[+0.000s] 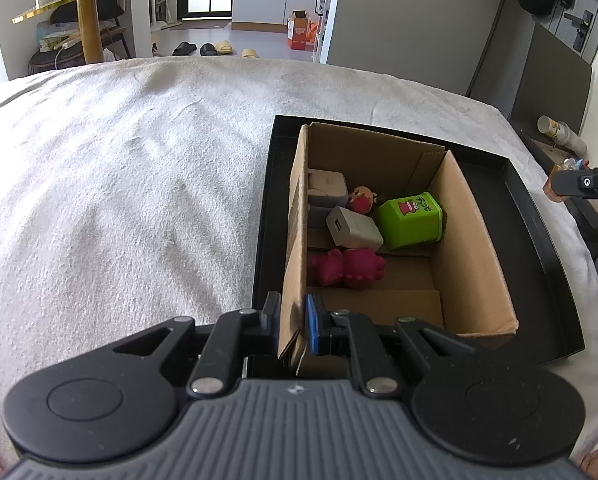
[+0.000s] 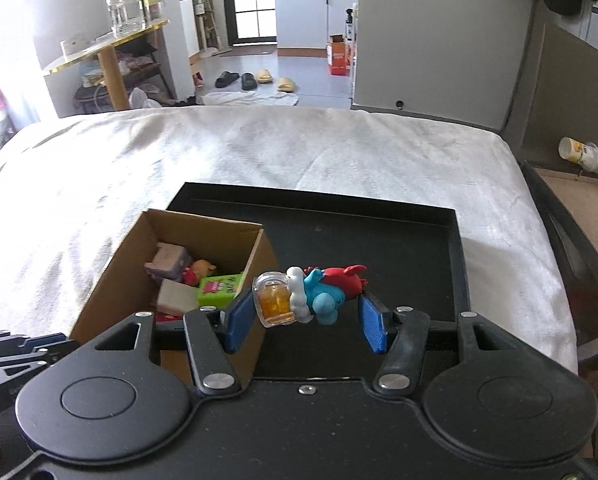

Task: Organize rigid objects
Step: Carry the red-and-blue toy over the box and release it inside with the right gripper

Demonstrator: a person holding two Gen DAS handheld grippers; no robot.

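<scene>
In the left wrist view, the cardboard box [image 1: 399, 216] has its near left wall clamped in the left tool [image 1: 293, 320], whose body covers the box's near left corner and the black tray's [image 1: 539, 240] near edge. A grey item [image 1: 319, 216] at the left of the box sits half behind the white charger [image 1: 353, 227]; what it is cannot be told. The pink toy [image 1: 345, 266] is partly behind the wall. At the right edge the right tool [image 1: 587, 184] is cut off.

In the right wrist view, the box's wall hides most of the green cube [image 2: 219, 290], and the figurine [image 2: 311, 294] between the right tool's [image 2: 305, 322] pads shows no clear contact. The left tool [image 2: 11, 354] is cut off at lower left.
</scene>
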